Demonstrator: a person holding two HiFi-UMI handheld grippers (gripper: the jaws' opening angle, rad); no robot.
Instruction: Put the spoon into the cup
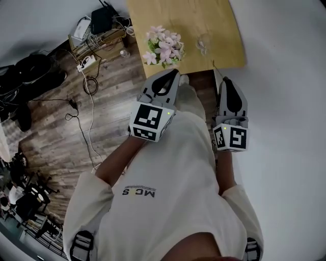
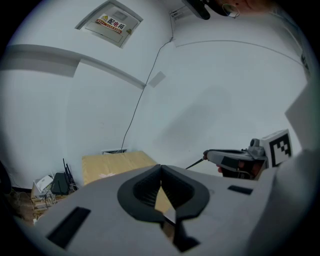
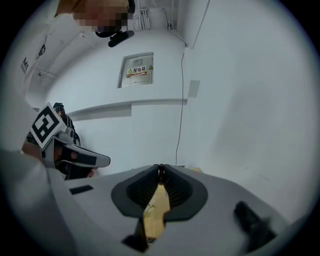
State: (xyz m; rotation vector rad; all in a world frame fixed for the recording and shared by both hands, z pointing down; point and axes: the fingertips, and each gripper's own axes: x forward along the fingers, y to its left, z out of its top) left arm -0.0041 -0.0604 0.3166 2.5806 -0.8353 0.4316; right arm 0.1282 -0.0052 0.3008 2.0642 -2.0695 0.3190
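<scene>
The spoon (image 1: 217,70) is a thin dark rod sticking out of my right gripper (image 1: 224,80), whose jaws are pinched together on it. The right gripper view shows only a dark nub at the jaw tips. The left gripper view shows the rod from the side, and the head view shows it reaching over the table's near edge towards the right corner.

The cup (image 1: 204,43) appears only in the head view. It is clear glass and faint, standing on the table (image 1: 147,15) beyond the spoon tip and a little left, not touching it.

My left gripper (image 1: 173,73) hangs at the near edge with its jaws closed on nothing. The flowers (image 1: 164,46) stand just past it, left of the cup.

The far half of the table is bare. A white wall (image 1: 285,46) runs along its right edge, and to the left the floor (image 1: 117,81) carries loose cables (image 1: 87,84).
</scene>
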